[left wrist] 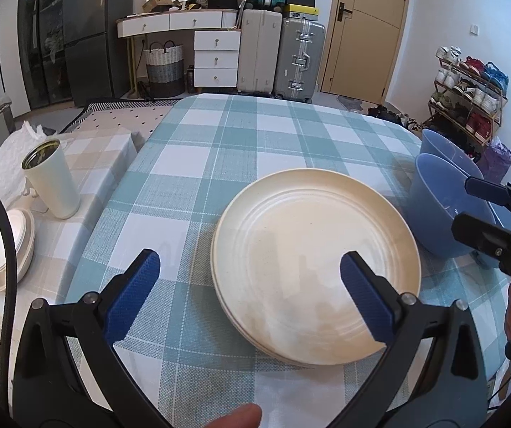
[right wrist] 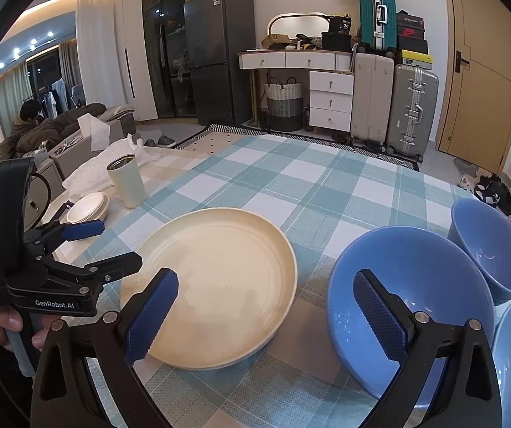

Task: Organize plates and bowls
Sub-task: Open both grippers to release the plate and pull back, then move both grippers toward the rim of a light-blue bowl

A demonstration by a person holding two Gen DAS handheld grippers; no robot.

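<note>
Your left tool (left wrist: 250, 294) stands wide open with nothing between its pads, and your right tool (right wrist: 266, 315) is just as wide and just as empty. On the checked desk (left wrist: 220, 149) the cream plates (left wrist: 314, 264) (a stack, judging by the doubled rim) lie straight ahead of the left tool, its right pad above their near rim. The large blue bowl (right wrist: 403, 306) lies ahead of the right tool's right pad, just right of the plates. Two more blue bowls (right wrist: 487, 246) stand beyond it to the right, so your right hand is the nearer.
</note>
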